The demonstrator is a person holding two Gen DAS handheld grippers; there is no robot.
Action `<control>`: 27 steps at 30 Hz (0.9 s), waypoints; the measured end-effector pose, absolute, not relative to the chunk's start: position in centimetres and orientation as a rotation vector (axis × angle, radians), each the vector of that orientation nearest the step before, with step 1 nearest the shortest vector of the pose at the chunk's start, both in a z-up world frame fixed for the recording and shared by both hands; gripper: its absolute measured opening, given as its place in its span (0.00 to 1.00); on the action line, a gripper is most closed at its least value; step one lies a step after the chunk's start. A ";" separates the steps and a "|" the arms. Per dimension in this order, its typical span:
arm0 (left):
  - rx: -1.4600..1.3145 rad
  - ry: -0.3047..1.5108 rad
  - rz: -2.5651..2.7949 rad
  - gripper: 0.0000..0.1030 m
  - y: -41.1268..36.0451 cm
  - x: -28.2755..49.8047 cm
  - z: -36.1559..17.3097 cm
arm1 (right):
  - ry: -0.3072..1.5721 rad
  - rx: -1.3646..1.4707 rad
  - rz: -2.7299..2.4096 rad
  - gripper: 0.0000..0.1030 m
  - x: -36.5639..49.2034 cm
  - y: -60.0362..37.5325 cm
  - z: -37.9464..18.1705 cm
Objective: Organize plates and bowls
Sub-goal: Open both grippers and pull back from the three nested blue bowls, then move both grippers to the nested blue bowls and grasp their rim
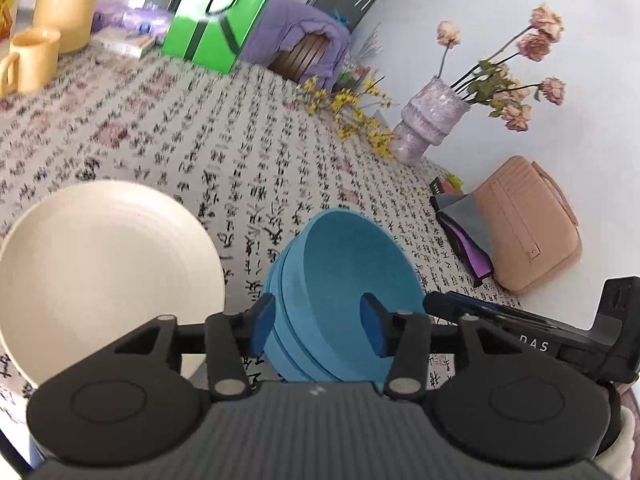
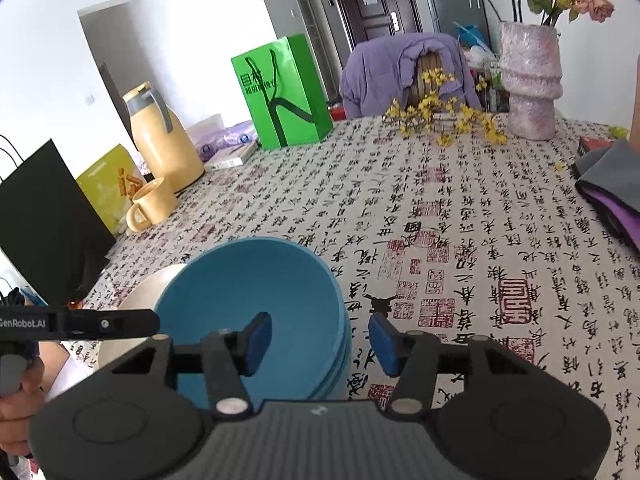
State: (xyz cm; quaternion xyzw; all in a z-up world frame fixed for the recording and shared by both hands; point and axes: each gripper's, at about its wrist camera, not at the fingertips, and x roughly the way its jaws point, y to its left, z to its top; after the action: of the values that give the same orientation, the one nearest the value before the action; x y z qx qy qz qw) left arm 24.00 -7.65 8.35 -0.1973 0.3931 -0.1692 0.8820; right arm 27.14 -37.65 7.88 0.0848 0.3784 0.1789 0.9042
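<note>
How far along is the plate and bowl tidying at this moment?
Done: the blue bowls sit nested in one stack. In hand: the left gripper and right gripper, both open, each straddle the stack's rim without clamping. Left: the cream plate lies alone beside the stack.

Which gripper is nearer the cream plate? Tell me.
Left. The left gripper straddles the blue bowls' rim right beside the cream plate; the right gripper straddles the bowls' far side.
</note>
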 end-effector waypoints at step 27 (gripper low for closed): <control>-0.032 0.397 -0.068 0.99 -4.9 2.2 1.6 | 0.297 0.007 0.293 0.89 4.5 -31.5 1.5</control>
State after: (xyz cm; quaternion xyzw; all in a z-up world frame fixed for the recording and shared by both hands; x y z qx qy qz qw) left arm 2.23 -4.95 1.64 -0.0158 0.1970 -0.0338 0.9797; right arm 4.54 -31.51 1.54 0.0037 0.1476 0.1456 0.9783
